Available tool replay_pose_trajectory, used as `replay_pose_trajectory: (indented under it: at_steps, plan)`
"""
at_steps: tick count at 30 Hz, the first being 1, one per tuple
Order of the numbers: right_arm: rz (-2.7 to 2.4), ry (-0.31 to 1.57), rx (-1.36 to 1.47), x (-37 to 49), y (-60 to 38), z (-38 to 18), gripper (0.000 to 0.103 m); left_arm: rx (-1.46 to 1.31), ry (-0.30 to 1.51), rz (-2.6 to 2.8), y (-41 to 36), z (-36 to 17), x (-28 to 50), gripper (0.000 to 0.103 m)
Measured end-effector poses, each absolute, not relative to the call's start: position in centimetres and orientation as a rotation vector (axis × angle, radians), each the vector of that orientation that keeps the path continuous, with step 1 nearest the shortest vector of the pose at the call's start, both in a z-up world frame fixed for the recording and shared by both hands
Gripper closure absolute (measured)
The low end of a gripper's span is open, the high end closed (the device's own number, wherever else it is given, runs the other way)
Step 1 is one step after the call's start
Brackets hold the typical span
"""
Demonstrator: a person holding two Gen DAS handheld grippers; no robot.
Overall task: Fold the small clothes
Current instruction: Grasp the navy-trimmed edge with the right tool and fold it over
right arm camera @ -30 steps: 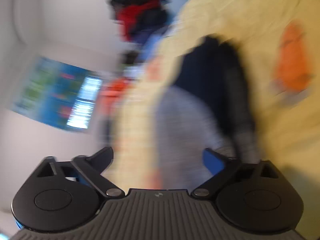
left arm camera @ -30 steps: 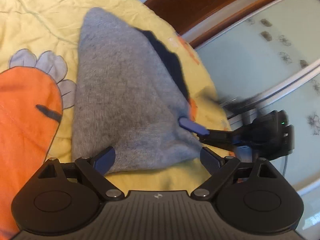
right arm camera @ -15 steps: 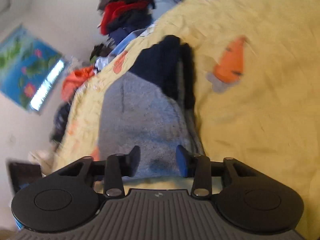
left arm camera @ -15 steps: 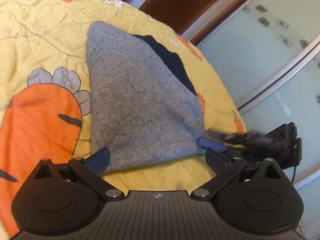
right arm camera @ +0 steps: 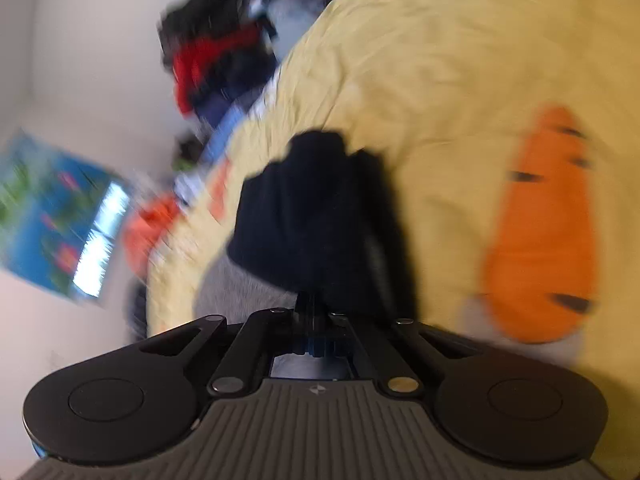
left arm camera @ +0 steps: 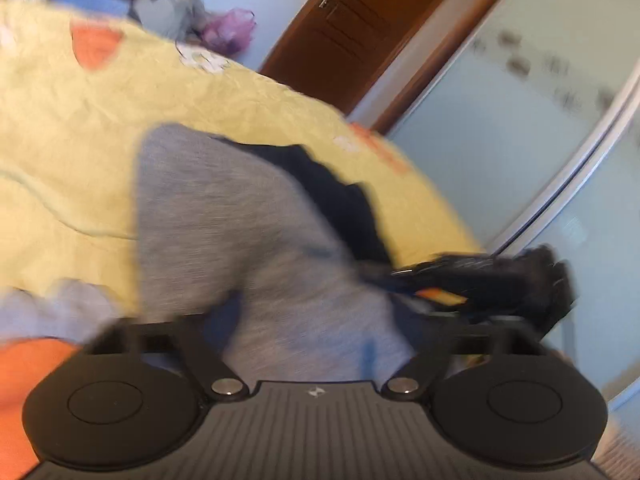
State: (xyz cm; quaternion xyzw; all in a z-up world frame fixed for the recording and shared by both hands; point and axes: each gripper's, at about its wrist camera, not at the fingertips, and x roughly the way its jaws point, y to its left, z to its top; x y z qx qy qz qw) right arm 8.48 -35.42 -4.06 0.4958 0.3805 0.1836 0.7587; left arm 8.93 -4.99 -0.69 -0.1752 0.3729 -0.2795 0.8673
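A small grey garment [left arm camera: 224, 220] with a navy part [left arm camera: 340, 200] lies on the yellow bedspread [left arm camera: 80, 140]. My left gripper [left arm camera: 298, 332] hangs over its near hem, blurred. Its jaws are closing with grey cloth between the fingers, which still stand apart. My right gripper [left arm camera: 380, 276] reaches in from the right at the garment's right corner. In the right wrist view, that gripper [right arm camera: 310, 312] is shut on the cloth. Navy fabric [right arm camera: 312, 208] rises bunched straight off its fingertips, with grey cloth [right arm camera: 236, 292] to the left.
The bedspread carries a large orange carrot print [right arm camera: 540, 220]. A pile of dark and red clothes [right arm camera: 216, 52] sits at the bed's far edge. A brown door [left arm camera: 348, 28] and frosted glass wardrobe doors [left arm camera: 520, 140] stand beyond the bed's right side.
My left gripper has pushed forward over the near hem and its jaws have narrowed. The right gripper has shut on the garment's right corner, and the navy part now stands bunched up.
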Motion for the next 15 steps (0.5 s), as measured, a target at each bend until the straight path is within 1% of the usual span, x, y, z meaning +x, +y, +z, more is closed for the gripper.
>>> replay_pose_trajectory:
  at_steps: [1, 2, 3, 4, 5, 6, 9, 10, 11, 12, 13, 14, 15]
  plan:
    - [0.403, 0.833, 1.074, 8.1, -35.8, -3.9, 0.103, -0.41, 0.793, -0.577, -4.1, -0.7, 8.8, 0.057]
    - [0.389, 0.841, 1.037, 7.7, -35.7, -2.9, 0.103, -0.48, 0.804, -0.583, -3.1, -0.5, 8.9, 0.056]
    - [0.395, 0.834, 0.991, 7.6, -35.3, -1.6, 0.1, -0.532, 0.795, -0.584, -2.4, 0.0, 9.0, 0.052]
    - [0.406, 0.809, 0.956, 7.7, -34.6, -0.3, 0.085, -0.57, 0.766, -0.584, -2.0, 0.7, 9.1, 0.033]
    - [0.417, 0.781, 0.943, 8.4, -33.5, 0.7, 0.082, -0.592, 0.744, -0.589, -2.1, 1.4, 9.7, 0.006]
    - [0.449, 0.755, 0.958, 9.1, -32.9, 1.3, 0.079, -0.611, 0.732, -0.607, -2.6, 2.0, 10.6, 0.0]
    - [0.468, 0.762, 0.985, 12.6, -31.7, 1.7, 0.063, -0.619, 0.756, -0.619, -4.6, 2.5, 14.8, 0.0]
    - [0.469, 0.777, 0.987, 13.8, -31.2, 1.2, 0.064, -0.631, 0.776, -0.584, -5.0, 2.0, 16.2, 0.0]
    - [0.425, 0.808, 0.952, 15.0, -31.3, 0.5, 0.071, -0.645, 0.815, -0.55, -5.3, 1.2, 17.7, 0.0]
    - [0.349, 0.835, 0.866, 15.7, -31.1, 0.1, 0.092, -0.643, 0.831, -0.554, -5.4, 0.2, 19.0, 0.0]
    - [0.275, 0.845, 0.791, 16.2, -31.2, -0.3, 0.103, -0.614, 0.81, -0.557, -5.4, -0.6, 19.7, 0.003]
    - [0.263, 0.816, 0.815, 15.9, -32.2, -1.1, 0.103, -0.544, 0.811, -0.531, -5.8, -0.6, 20.2, 0.013]
    - [0.252, 0.811, 0.862, 15.5, -33.5, -1.7, 0.103, -0.471, 0.822, -0.507, -6.3, -0.3, 20.4, 0.017]
